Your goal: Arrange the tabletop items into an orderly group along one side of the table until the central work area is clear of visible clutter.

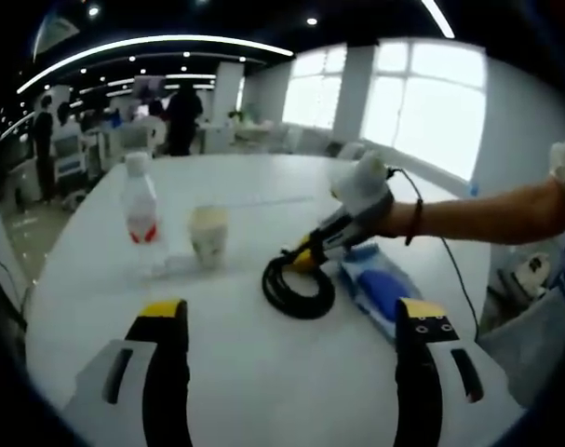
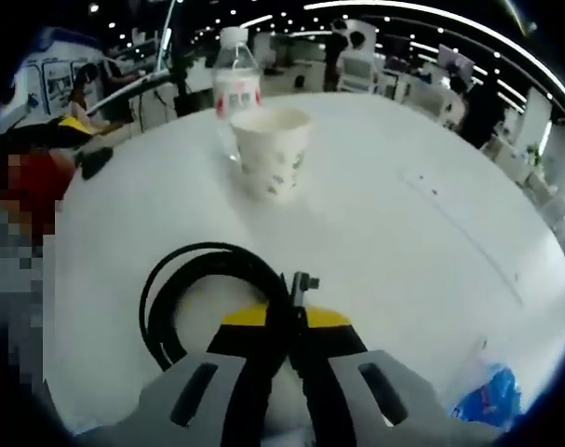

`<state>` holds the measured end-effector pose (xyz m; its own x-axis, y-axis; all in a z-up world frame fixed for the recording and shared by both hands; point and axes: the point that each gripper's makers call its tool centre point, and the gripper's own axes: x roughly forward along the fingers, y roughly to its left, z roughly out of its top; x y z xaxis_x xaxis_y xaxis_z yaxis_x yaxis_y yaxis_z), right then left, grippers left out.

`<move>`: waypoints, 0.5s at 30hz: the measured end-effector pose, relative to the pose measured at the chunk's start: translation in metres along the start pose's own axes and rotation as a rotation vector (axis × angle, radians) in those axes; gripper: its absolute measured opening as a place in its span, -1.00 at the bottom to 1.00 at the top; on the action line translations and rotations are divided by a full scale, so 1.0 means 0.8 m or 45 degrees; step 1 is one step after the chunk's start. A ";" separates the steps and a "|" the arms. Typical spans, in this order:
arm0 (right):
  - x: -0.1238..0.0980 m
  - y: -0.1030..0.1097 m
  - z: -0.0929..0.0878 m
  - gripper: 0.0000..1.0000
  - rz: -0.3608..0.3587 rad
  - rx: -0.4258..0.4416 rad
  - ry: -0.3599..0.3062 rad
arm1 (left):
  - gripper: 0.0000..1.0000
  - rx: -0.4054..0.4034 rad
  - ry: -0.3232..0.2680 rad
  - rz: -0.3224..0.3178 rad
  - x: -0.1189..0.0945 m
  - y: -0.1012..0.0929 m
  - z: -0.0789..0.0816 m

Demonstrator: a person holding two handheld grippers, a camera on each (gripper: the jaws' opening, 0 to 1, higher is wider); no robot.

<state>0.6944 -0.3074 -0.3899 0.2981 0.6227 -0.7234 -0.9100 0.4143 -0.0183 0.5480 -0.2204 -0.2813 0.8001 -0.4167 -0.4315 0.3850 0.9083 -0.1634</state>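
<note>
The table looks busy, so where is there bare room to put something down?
Bare table lies between the left gripper and the black cable coil, and beyond the paper cup toward the windows. It is crowded where water bottle, cup, coil, right gripper and blue packet cluster.

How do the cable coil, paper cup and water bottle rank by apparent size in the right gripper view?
1. Cable coil, largest, though it lies nearest the camera.
2. Paper cup.
3. Water bottle, partly hidden behind the cup and farther off, so its rank is unsure.
</note>
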 end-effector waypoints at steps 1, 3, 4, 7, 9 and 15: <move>-0.003 0.001 0.002 -0.81 0.008 0.018 -0.009 | 0.76 0.000 -0.002 -0.002 0.000 0.000 0.001; -0.011 0.003 0.007 -0.81 0.011 0.053 -0.027 | 0.76 0.005 -0.001 -0.006 0.001 -0.001 0.001; -0.015 0.004 0.009 -0.82 0.012 0.062 -0.036 | 0.76 0.007 -0.001 -0.006 0.001 -0.002 0.001; -0.029 0.004 0.016 -0.82 0.009 0.089 -0.064 | 0.76 0.012 -0.004 -0.015 0.001 -0.004 0.002; -0.039 0.002 0.019 -0.83 -0.006 0.108 -0.079 | 0.76 0.016 -0.004 -0.020 0.001 -0.006 0.003; -0.074 -0.004 0.018 -0.83 -0.039 0.156 -0.105 | 0.76 0.027 -0.016 -0.035 0.000 -0.011 0.007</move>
<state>0.6839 -0.3359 -0.3372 0.3527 0.6589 -0.6644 -0.8596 0.5087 0.0483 0.5467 -0.2288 -0.2749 0.7949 -0.4420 -0.4157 0.4165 0.8957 -0.1559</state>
